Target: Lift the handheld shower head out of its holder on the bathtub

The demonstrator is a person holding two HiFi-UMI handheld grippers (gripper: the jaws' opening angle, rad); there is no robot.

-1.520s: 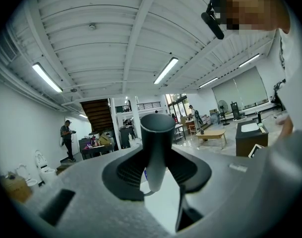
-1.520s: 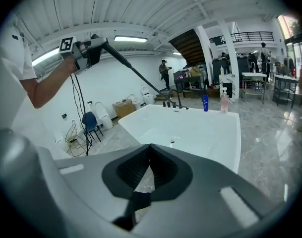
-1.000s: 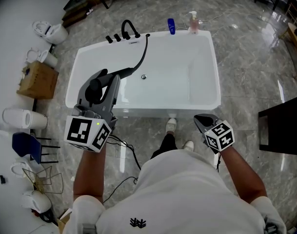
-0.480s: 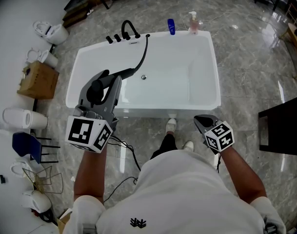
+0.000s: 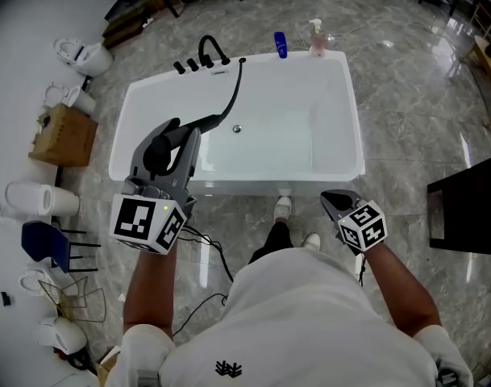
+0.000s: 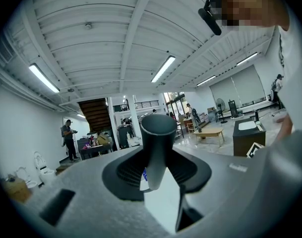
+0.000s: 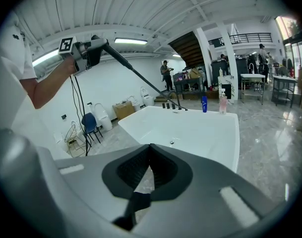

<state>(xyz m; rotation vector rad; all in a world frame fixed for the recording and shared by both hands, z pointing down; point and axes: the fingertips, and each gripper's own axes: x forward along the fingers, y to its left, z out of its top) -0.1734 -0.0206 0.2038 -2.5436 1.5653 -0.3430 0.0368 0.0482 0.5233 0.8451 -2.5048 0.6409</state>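
At the far left, a cardboard box [image 5: 64,133] and a blue chair [image 5: 42,240] stand on the marble floor beside the white bathtub [image 5: 140,95]. The left gripper [image 5: 183,141] is clamped on the handle of the shower head [image 5: 157,147], and its own view shows the round handle pinched between the jaws. The shower head is out of its holder and held in the air over the tub's near left corner. Its black hose [image 5: 233,95] runs to the far rim, ending just beside the black faucet [image 5: 212,50]. A blue bottle [image 5: 280,44] and a pink soap dispenser [image 5: 316,38] stand on that rim. The right gripper [image 5: 333,201] hangs near the tub's front wall, its jaws closed together on nothing.
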